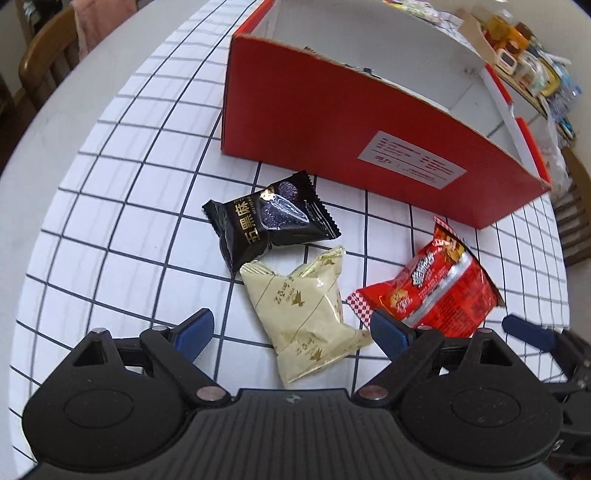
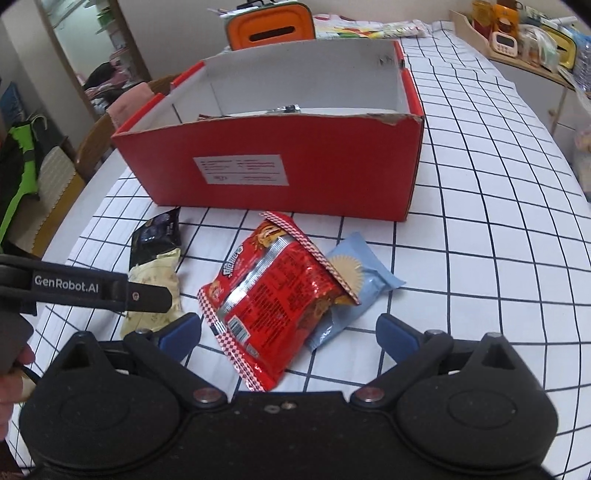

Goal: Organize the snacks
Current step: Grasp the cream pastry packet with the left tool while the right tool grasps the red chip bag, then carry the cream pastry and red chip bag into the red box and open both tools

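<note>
Here, four light, crinkly snack packets lie on the tabletop (image 2: 480,221) before the red box (image 2: 280,173).
Both grippers gape wide, empty: left gripper (image 1: 291,332) around the cream packet (image 1: 306,310), right gripper (image 2: 290,332) around the red packet (image 2: 273,295); pinch each slippery, crushable packet gently across its puffed middle.

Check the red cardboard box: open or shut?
Open. The red cardboard box has no lid on top; the right wrist view shows its white inner walls.

A white tablecloth (image 2: 480,206) with a dark grid covers the table. Wooden chairs (image 1: 40,62) stand at its left edge, one draped with pink cloth (image 1: 92,22). A cluttered wooden shelf (image 2: 524,48) stands beyond the far right corner.
</note>
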Demonstrator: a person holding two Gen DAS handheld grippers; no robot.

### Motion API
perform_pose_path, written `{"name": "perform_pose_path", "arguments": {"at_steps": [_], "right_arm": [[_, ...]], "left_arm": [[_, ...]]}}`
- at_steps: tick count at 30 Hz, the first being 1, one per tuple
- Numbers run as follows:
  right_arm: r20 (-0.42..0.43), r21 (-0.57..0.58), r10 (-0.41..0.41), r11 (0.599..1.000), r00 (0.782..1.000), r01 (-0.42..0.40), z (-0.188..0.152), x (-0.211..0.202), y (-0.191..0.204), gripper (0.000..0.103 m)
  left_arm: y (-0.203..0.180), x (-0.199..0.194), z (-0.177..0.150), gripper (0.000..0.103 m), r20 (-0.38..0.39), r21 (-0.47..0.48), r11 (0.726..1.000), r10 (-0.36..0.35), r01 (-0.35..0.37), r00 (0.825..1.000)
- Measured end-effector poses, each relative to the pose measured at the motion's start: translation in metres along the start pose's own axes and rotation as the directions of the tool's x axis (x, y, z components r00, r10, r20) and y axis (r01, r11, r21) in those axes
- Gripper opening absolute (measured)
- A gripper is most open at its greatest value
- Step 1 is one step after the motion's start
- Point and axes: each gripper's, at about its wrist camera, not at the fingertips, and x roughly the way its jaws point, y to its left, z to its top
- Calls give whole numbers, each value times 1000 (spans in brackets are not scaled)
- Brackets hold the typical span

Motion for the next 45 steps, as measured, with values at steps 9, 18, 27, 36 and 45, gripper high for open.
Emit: {"name": "perform_pose_path", "arguments": {"at_steps": [9,18,27,36,45], "right_arm": [[-47,239,-87,966,995,95,14,15,1,99],[-81,371,-193,905,978,209,22,31,21,96],[-103,284,-298,905,949,315,29,52,41,90],[-69,146,-315,936,947,322,23,51,53,76],[-7,84,-207,975,978,207,11,27,44,64]], "left_arm": [[-1,7,-3,69,-5,-1,1000,7,-7,1000],[-2,4,-10,40,29,48,999,17,-19,999],[10,-3,-19,38,30,23,1000,2,-3,1000],[13,-10,-23,37,41,35,999,-5,3,999],[12,-19,-28,37,68,81,997,-8,3,998]]}}
